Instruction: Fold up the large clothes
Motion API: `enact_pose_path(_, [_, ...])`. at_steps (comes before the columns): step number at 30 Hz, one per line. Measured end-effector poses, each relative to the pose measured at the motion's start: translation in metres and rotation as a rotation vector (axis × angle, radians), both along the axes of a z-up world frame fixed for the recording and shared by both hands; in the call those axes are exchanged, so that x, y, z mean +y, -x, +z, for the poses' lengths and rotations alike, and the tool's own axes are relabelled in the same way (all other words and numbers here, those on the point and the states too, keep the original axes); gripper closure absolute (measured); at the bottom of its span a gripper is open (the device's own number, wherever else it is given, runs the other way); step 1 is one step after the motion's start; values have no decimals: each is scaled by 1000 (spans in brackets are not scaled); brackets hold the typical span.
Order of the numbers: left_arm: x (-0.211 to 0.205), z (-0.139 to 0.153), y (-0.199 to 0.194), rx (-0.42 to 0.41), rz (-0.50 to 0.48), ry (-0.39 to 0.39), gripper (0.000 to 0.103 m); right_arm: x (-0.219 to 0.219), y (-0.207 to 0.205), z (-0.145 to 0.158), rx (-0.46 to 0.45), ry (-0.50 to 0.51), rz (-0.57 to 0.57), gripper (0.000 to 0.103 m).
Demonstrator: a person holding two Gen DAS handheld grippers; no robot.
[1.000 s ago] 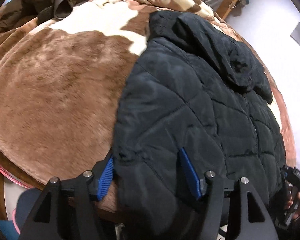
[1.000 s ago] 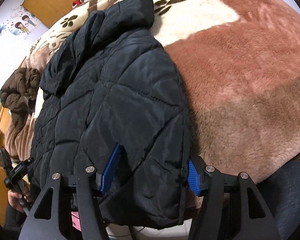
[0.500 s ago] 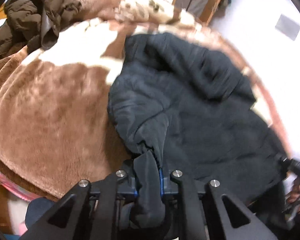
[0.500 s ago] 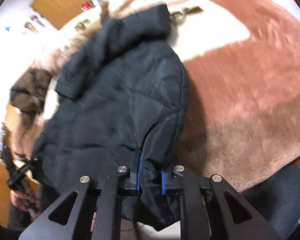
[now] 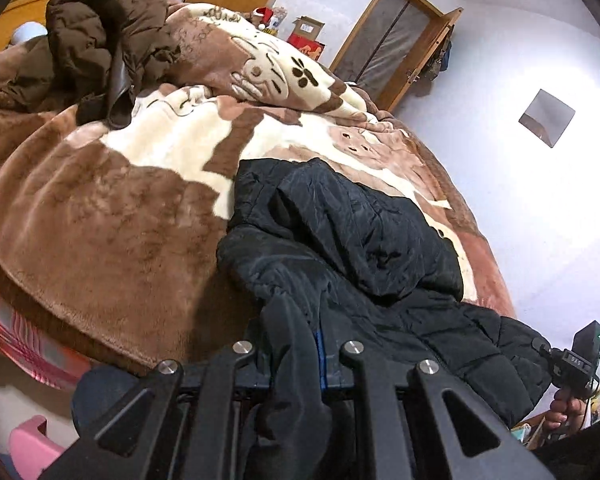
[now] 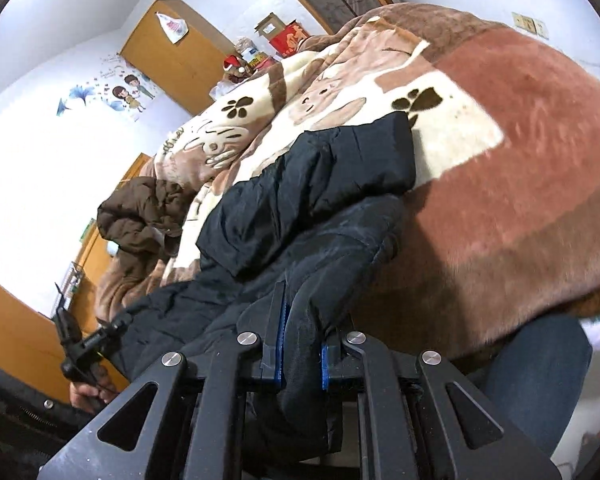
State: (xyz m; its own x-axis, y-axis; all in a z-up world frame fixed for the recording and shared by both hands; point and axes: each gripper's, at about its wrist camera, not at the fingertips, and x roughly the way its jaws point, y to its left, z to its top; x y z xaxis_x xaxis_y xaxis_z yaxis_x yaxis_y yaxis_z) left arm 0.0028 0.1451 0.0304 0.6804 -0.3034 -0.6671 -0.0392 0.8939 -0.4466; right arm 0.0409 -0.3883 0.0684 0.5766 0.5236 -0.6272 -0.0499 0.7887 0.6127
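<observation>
A: Black quilted puffer jacket point(image 5: 364, 248) is laid on the plush blanket point(image 5: 100, 216) of the bed, hem end lifted off the near edge. Left gripper point(image 5: 300, 344) is clenched on a bunched hem corner; right gripper point(image 6: 300, 344) is clenched on the other corner, lining caught between the pads.

B: Handling?

A: Soft, bulky, padded; probably light for its size. The nylon shell looks slick, so slipping out of a thin pinch is likely. A thick gather at the hem corners is best taken, as now. The hood point(image 6: 340, 168) is flopped loose on top and may shift when folded over.

B: Anything else?

A: Brown jacket point(image 5: 100, 40) heaped further up the bed, well apart.
</observation>
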Motion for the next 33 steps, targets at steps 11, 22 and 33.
enact_pose_path(11, [8,33,-80,-95,49,102,89,-9,-89,34,-77,-126,-87,91])
enact_pose_path(22, [13,-10,-265,78,122,115,86,-7,-274,-20,165,-136,-192,85])
enact_pose_path(33, [16,-81,-329,196,131,221,71,-38,-312,-88,242,-495,-250,49])
